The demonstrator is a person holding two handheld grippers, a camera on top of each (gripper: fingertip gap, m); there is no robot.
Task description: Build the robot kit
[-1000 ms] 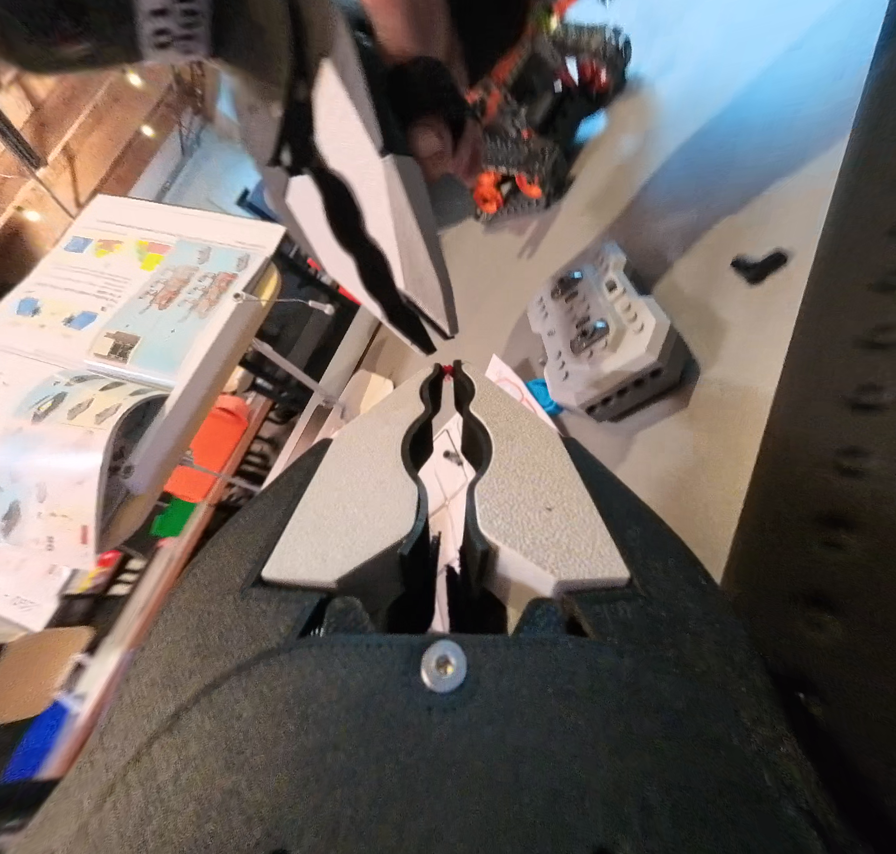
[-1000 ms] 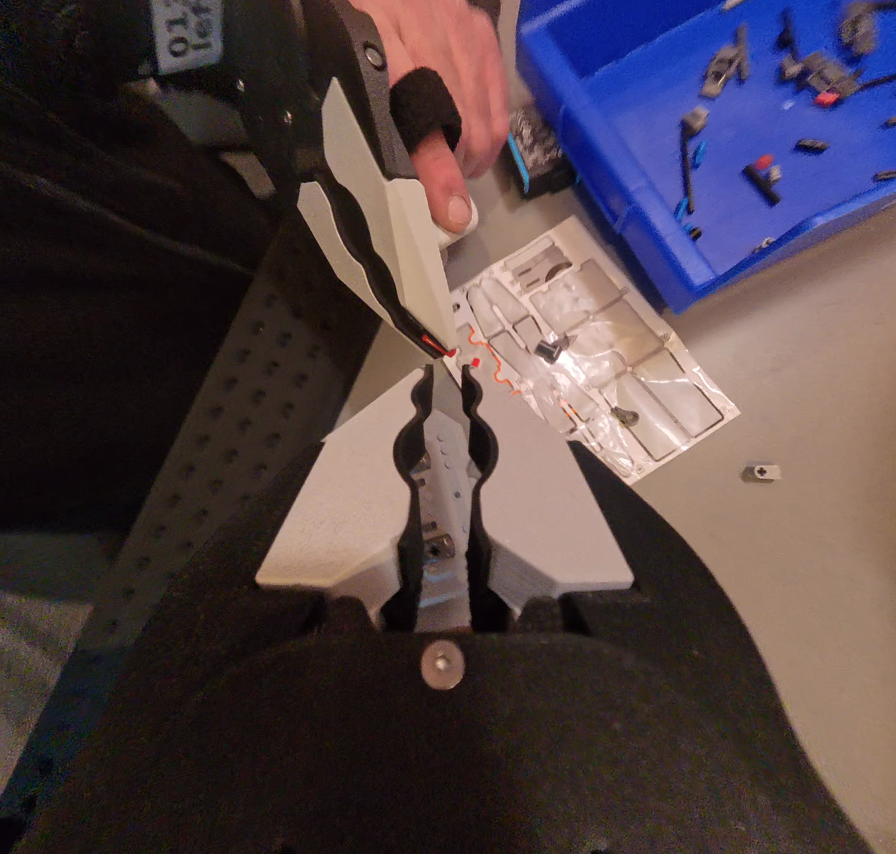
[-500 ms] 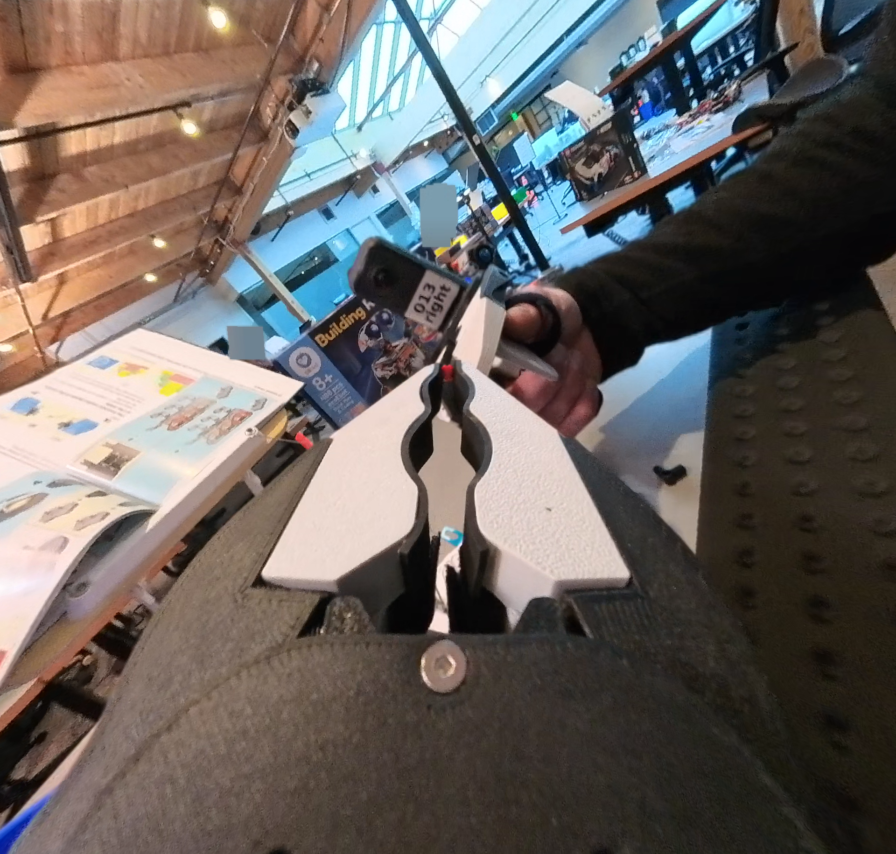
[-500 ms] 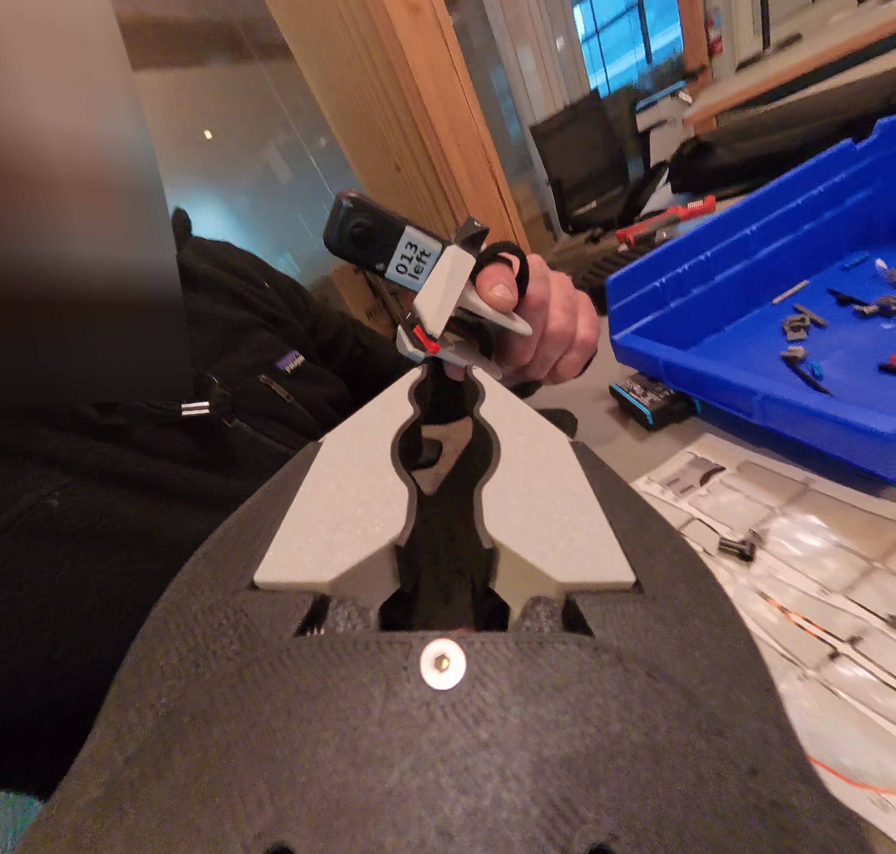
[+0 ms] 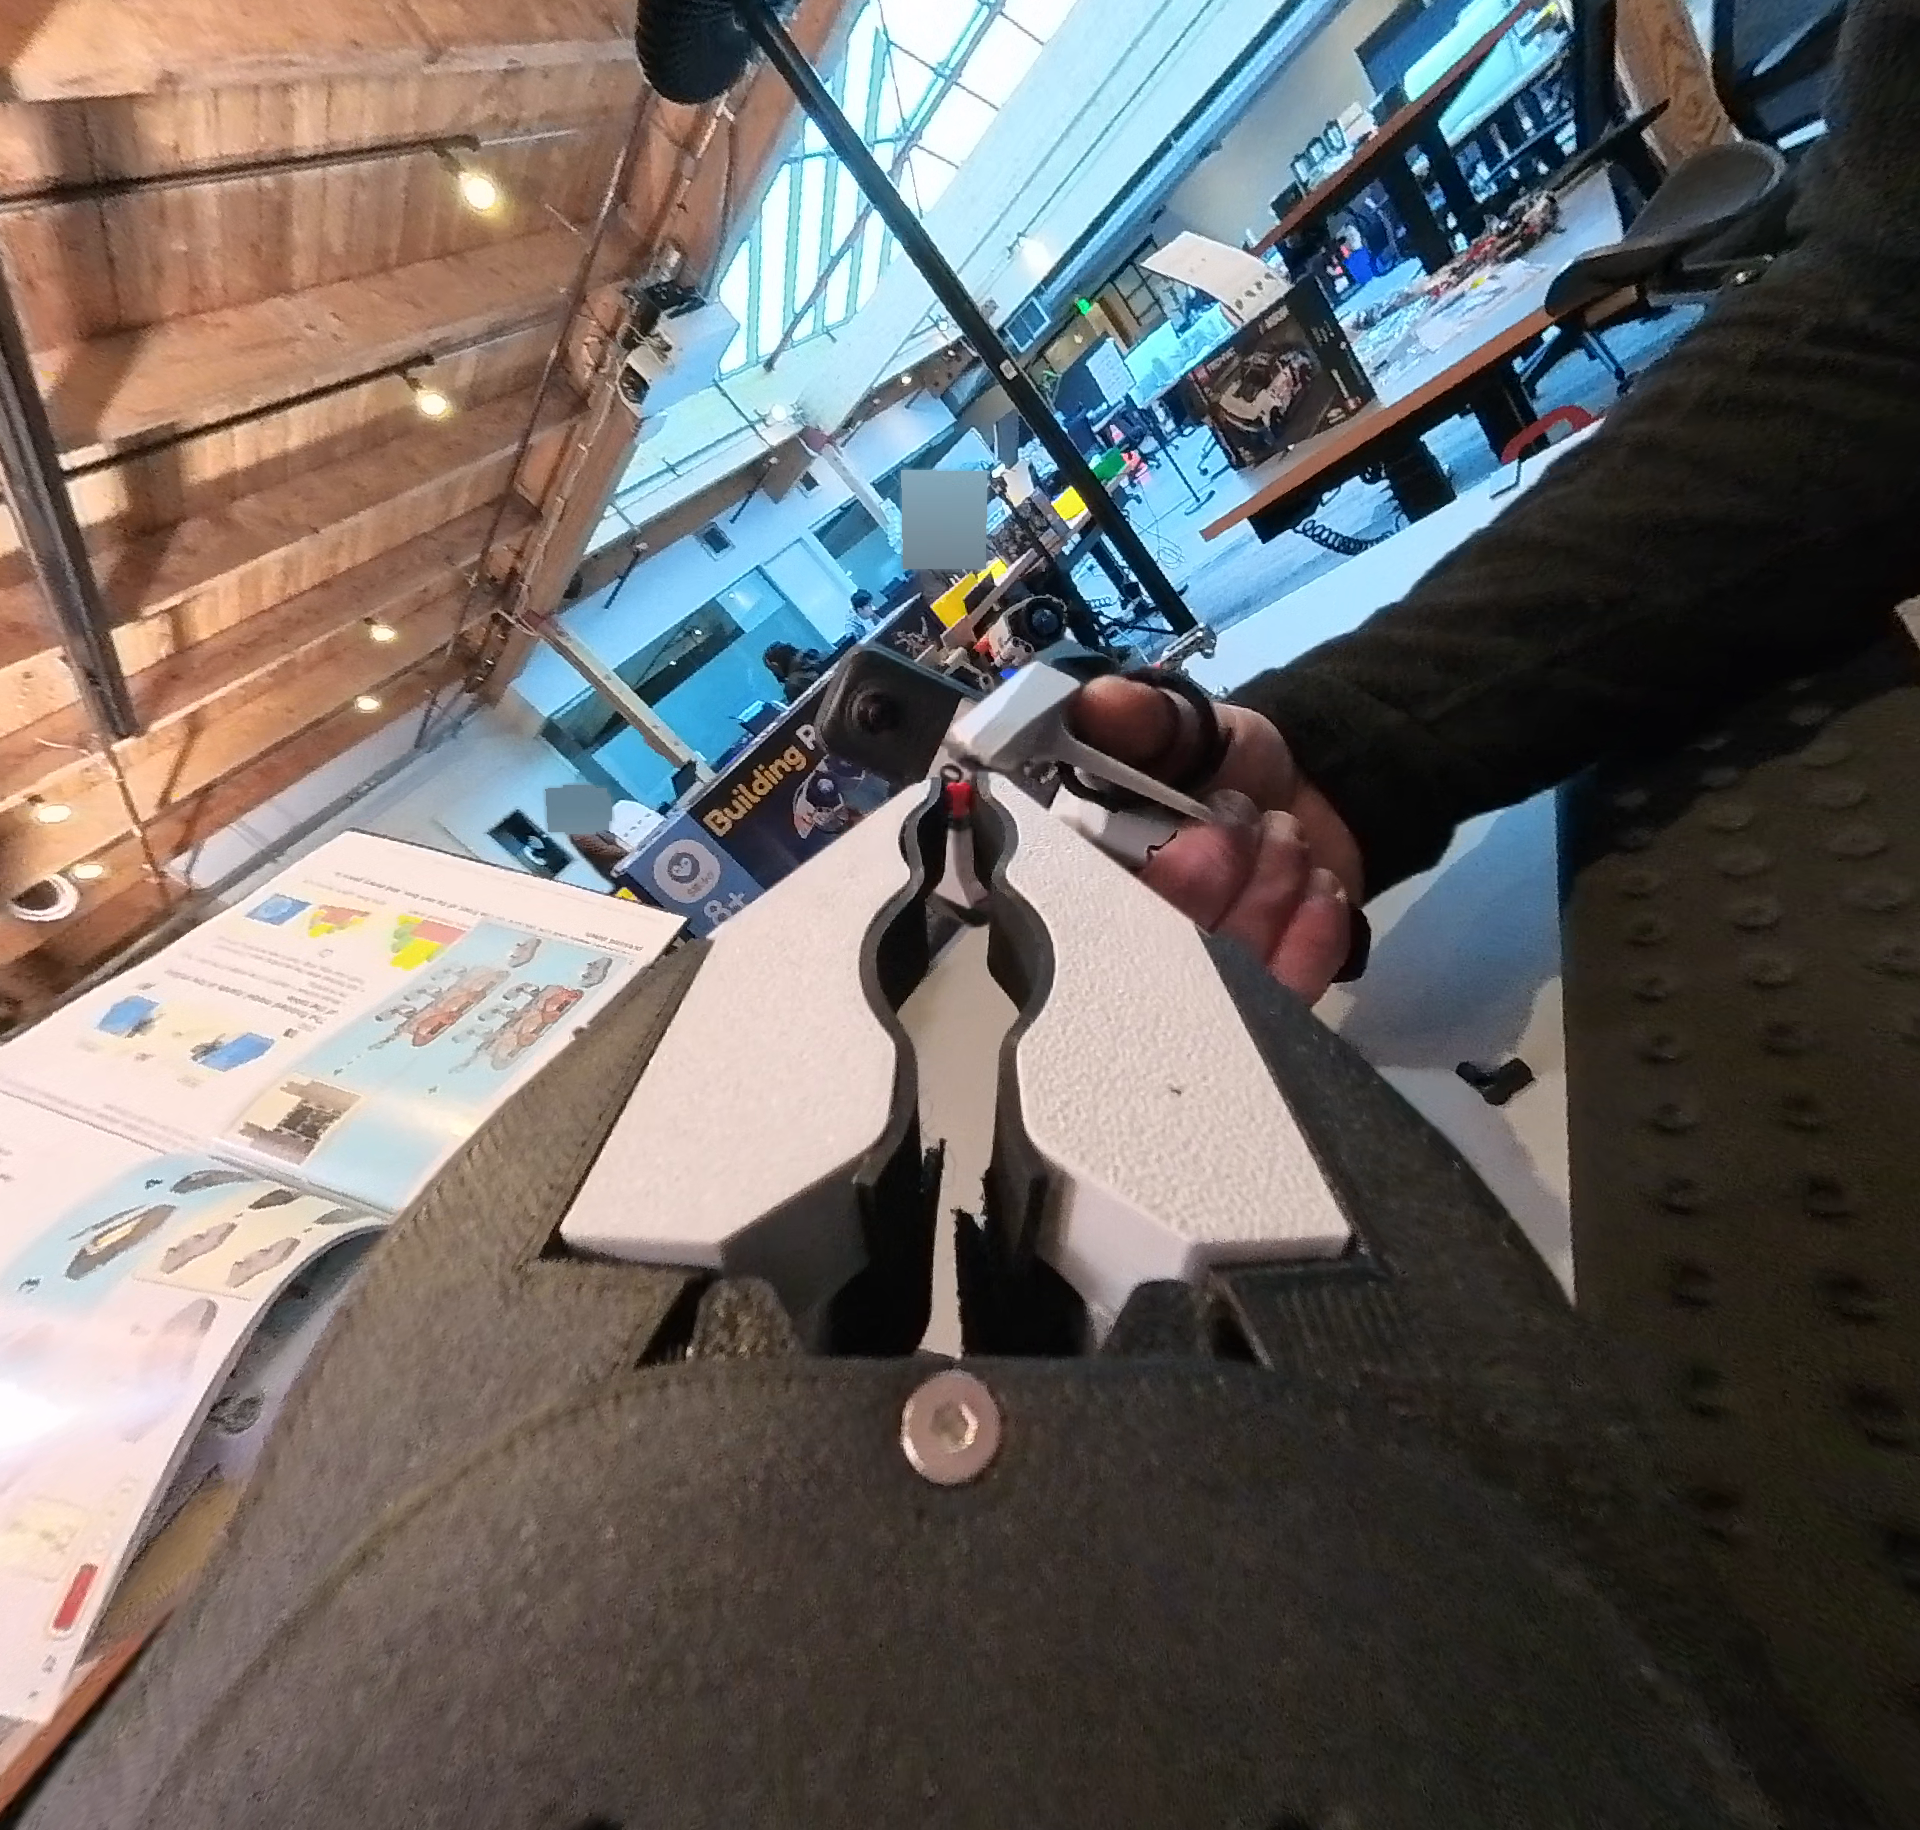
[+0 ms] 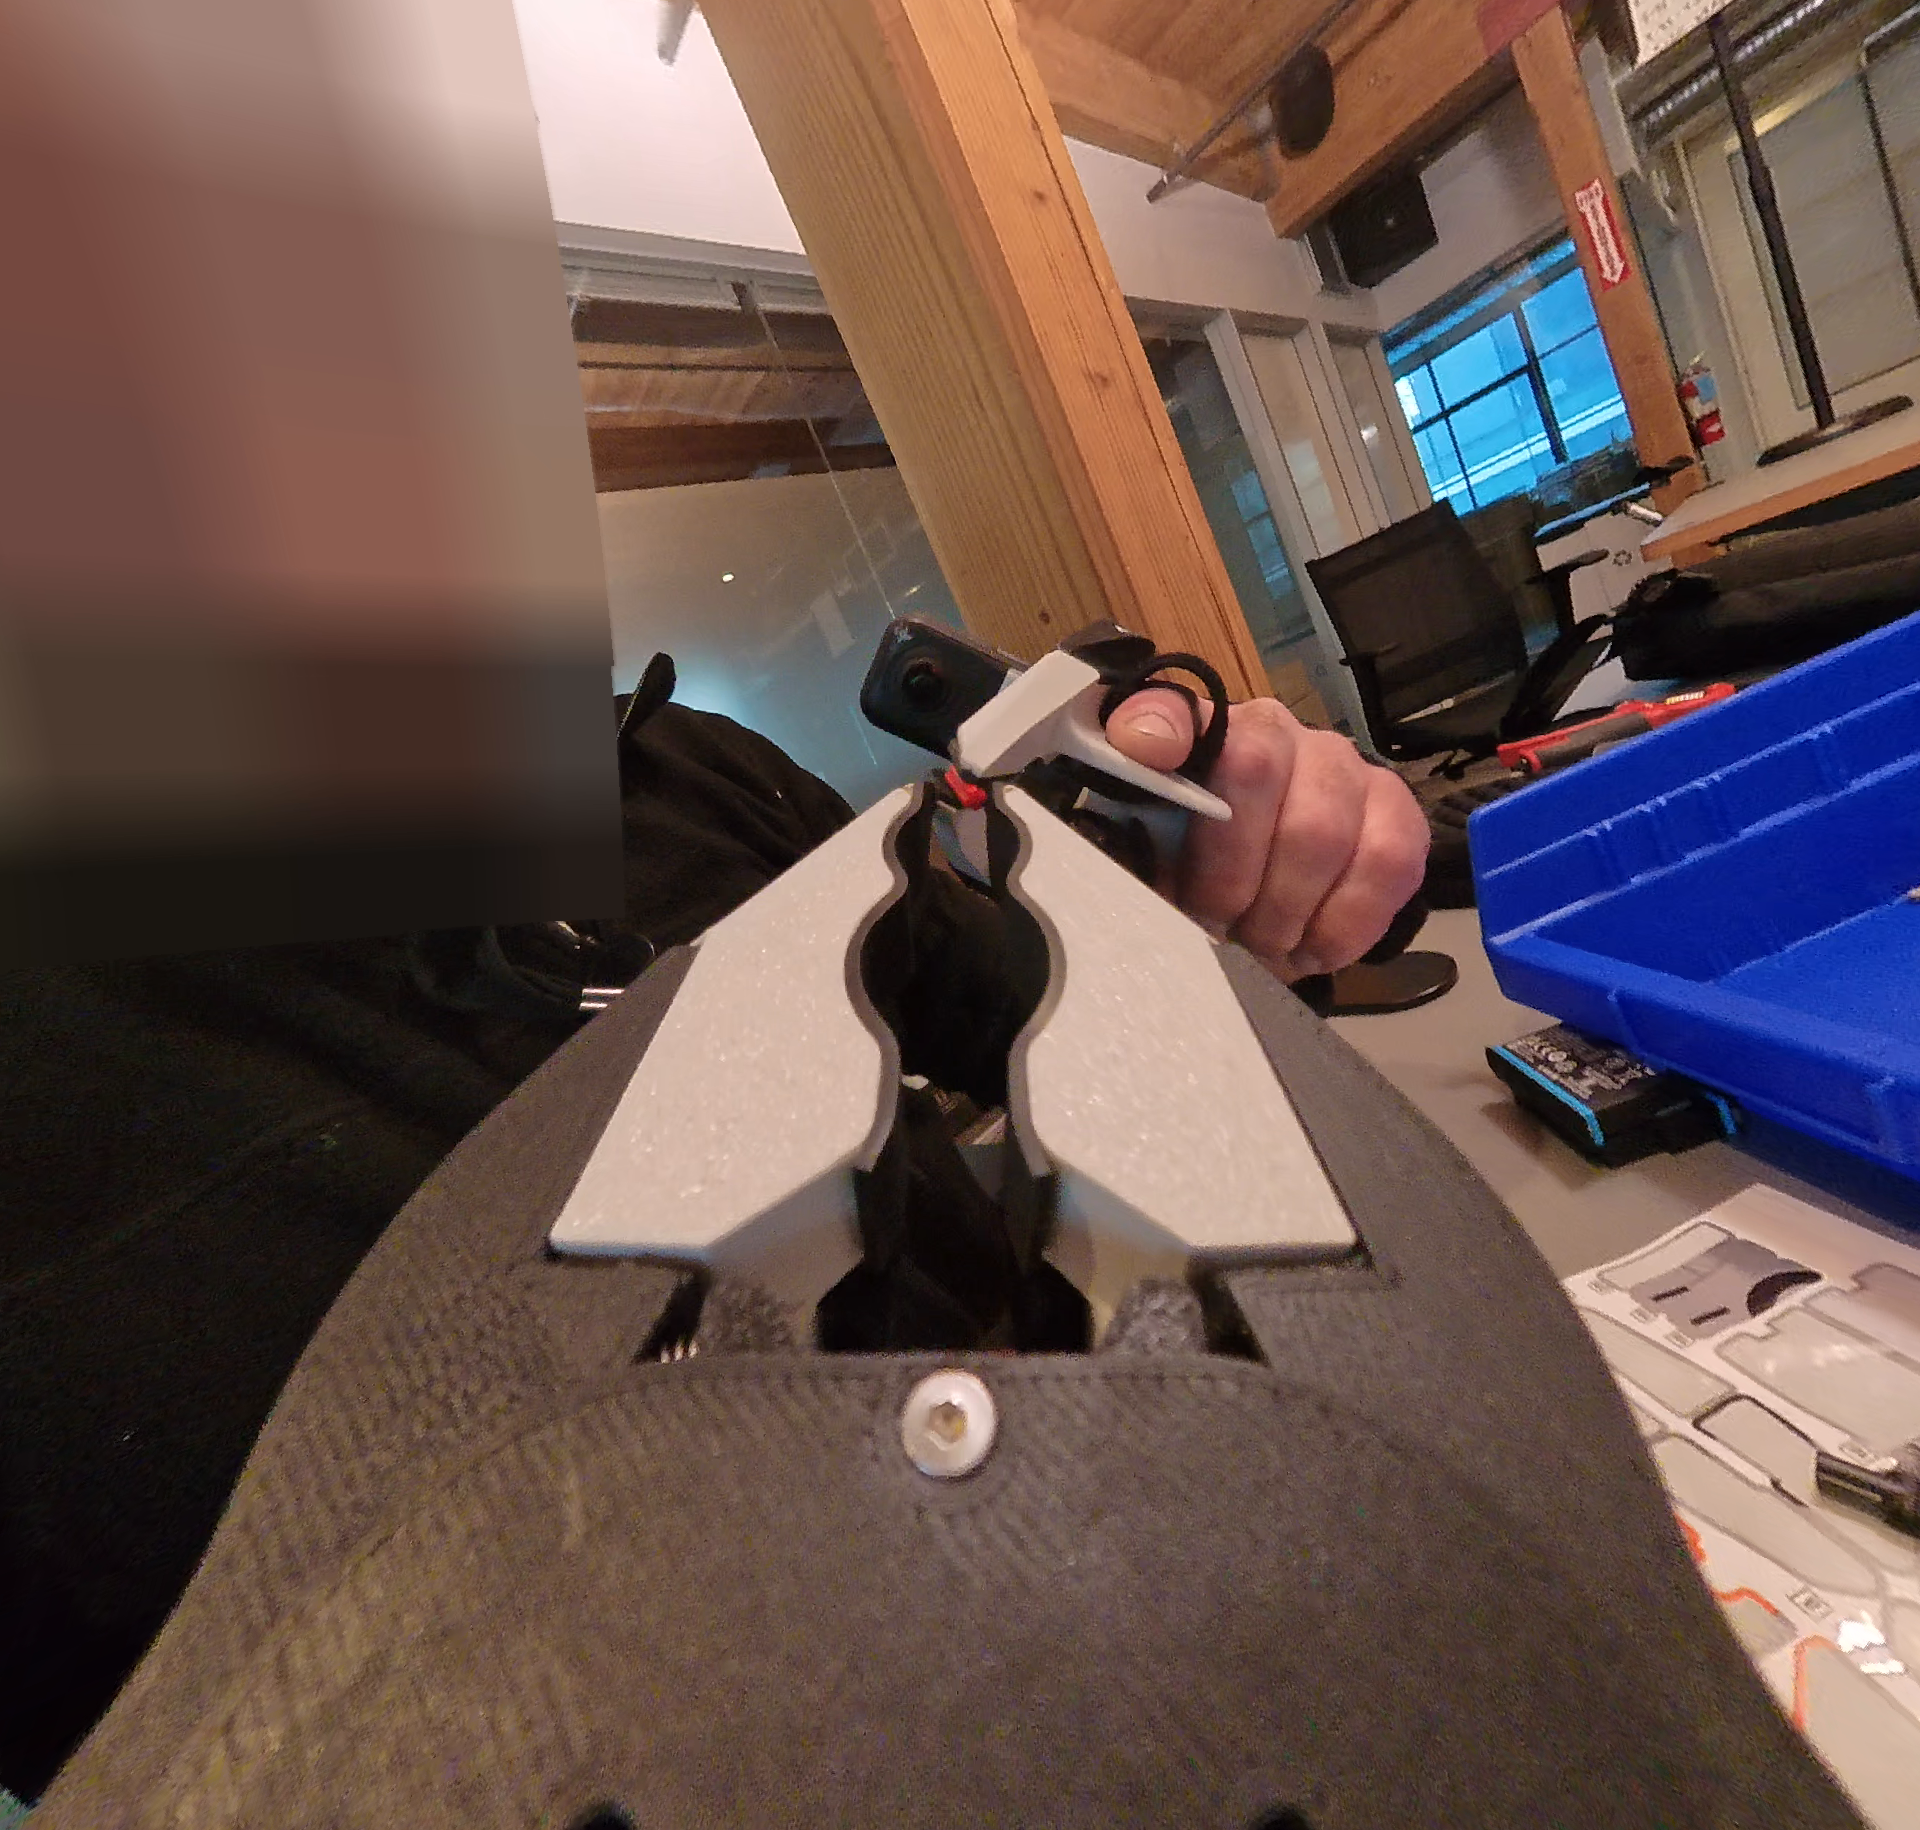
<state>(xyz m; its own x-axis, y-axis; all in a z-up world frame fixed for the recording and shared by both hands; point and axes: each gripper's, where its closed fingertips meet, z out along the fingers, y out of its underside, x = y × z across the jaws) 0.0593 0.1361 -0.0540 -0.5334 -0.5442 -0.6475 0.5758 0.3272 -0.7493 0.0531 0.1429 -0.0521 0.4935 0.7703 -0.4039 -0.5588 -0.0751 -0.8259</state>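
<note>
My two grippers are raised and point at each other, tip to tip. My left gripper (image 5: 960, 812) is shut on a small red piece (image 5: 958, 801) held at its very tips. In the left wrist view the right gripper (image 5: 954, 774), held in a hand (image 5: 1247, 845), meets those tips from beyond. In the right wrist view my right gripper (image 6: 962, 801) has a narrow gap at its tips. The red piece (image 6: 967, 792) and the left gripper's tip (image 6: 971, 767) sit right at that gap. I cannot tell whether the right jaws press on the piece.
An open instruction booklet (image 5: 312, 1032) stands at left and a black perforated panel (image 5: 1745, 1157) at right. A blue bin (image 6: 1714, 897), a black block with a blue end (image 6: 1600, 1094), and a sticker sheet (image 6: 1766, 1365) with a small dark part (image 6: 1870, 1479) lie on the table. The grippers are tip to tip, or close to it.
Both grippers have swung up from pointing down at the table to near level and now face each other tip to tip. The left one has kept hold of the red piece.
</note>
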